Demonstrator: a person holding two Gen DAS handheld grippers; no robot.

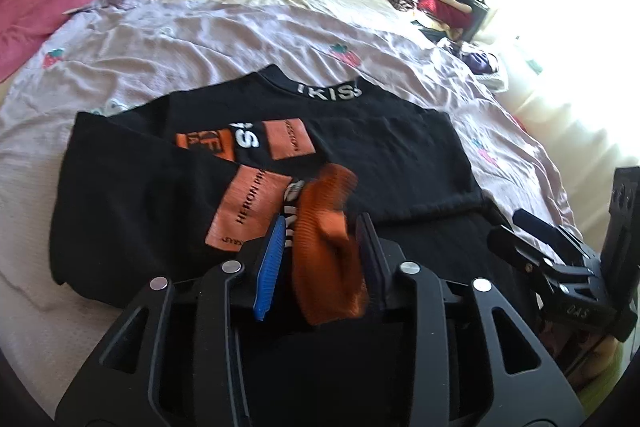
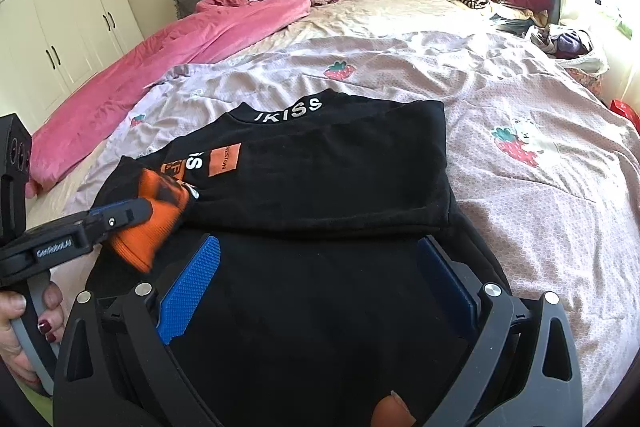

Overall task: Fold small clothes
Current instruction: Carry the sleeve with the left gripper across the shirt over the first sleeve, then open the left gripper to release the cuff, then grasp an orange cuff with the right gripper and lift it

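On pink strawberry bedspread (image 2: pixel 500 99): black shirt (image 2: pixel 340 163) lies flat, collar far, bottom edge near grippers. Shirt's long way runs near to far. Left gripper (image 1: pixel 320 239) partly open, orange cuff (image 1: pixel 328 227) loose between jaws, over shirt's left side. Right gripper (image 2: pixel 320 267) wide open, holds nothing, black cloth under it. Left one nearer sleeve; likely drops cuff onto shirt middle.

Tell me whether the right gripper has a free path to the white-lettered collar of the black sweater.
Probably yes. The right gripper, jaws open and empty, hovers over the black sweater's lower part; only flat black fabric lies between it and the white-lettered collar. The left gripper with the orange cuff sits aside.
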